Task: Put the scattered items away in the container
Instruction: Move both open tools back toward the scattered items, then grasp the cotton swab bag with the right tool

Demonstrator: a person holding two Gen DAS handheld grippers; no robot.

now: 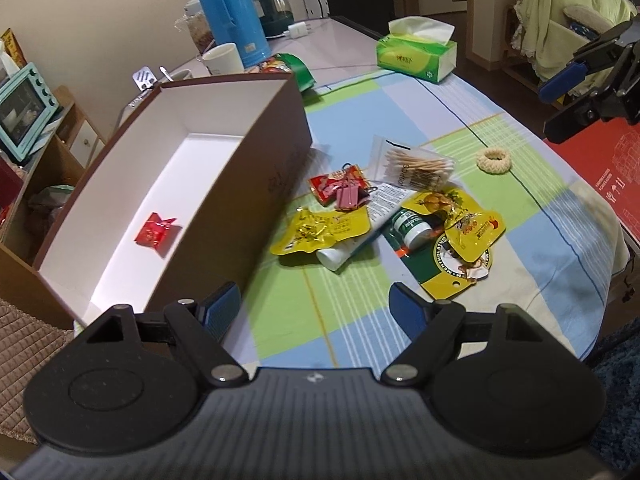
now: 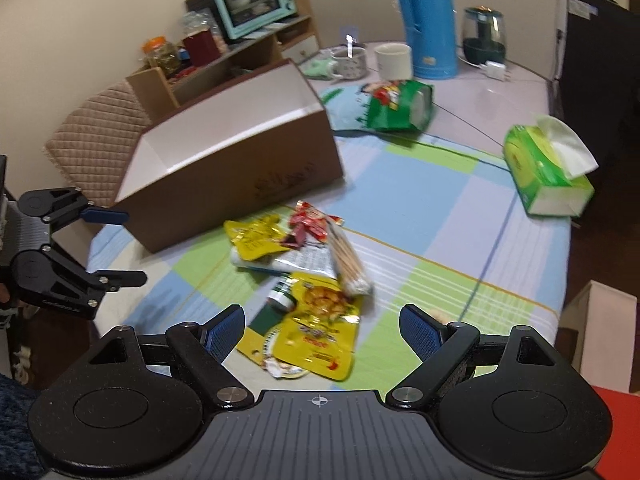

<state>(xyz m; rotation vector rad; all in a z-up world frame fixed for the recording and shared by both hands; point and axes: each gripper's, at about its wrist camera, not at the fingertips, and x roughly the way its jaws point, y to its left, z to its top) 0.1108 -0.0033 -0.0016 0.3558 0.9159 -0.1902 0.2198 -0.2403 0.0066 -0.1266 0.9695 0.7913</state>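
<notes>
To clear the heap beside the brown box [image 1: 256, 168] on the desk [image 1: 500, 152], which holds only a red candy [image 1: 154, 233], take the top-lying cotton swab pack [image 1: 416, 166] first, since the left tool [image 1: 314, 312] and right tool [image 2: 322, 328] both hover spread apart and empty.

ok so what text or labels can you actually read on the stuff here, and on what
"MENTHOLATUM": round green-and-yellow card, around its rim.
"100PCS", roughly: cotton swab bag.
Yellow snack pouches, white tube, tissue box, red box, brown box: print too small or blurred.
</notes>
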